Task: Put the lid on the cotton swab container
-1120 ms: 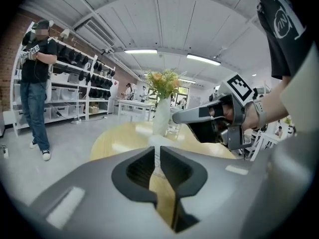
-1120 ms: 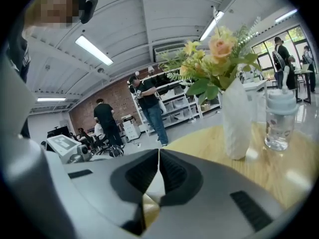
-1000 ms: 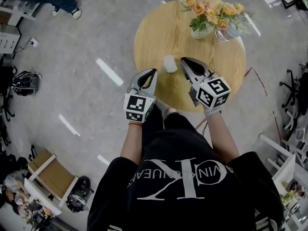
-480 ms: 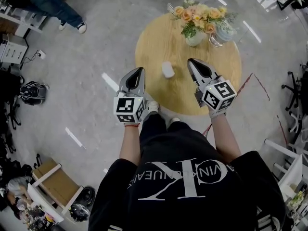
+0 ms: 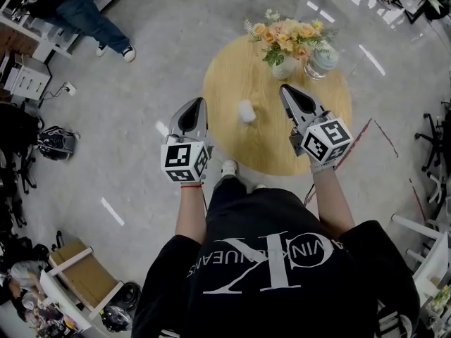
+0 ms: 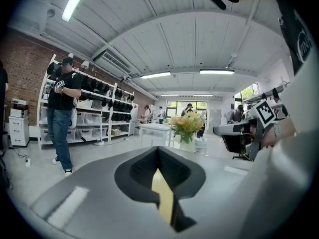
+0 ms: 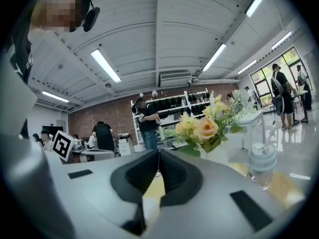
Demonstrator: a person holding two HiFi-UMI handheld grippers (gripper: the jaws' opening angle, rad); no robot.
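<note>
1 white container (image 5: pixel 246 111) on 1 table (image 5: pixel 229 72); left gripper (image 5: pixel 199 101), right gripper (image 5: pixel 285 88) closed.

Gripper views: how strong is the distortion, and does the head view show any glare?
Left gripper view: heavy fisheye, ceiling lines bow, corners go black, the left gripper looks soft up close. Right gripper view: same bowing and black corners; the flowers fairly sharp. Head view: white light streaks glare on the floor; table evenly lit.

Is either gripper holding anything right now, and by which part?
Nothing is held. Left gripper and right gripper are both shut and empty; the white container stands untouched on the round table.
</note>
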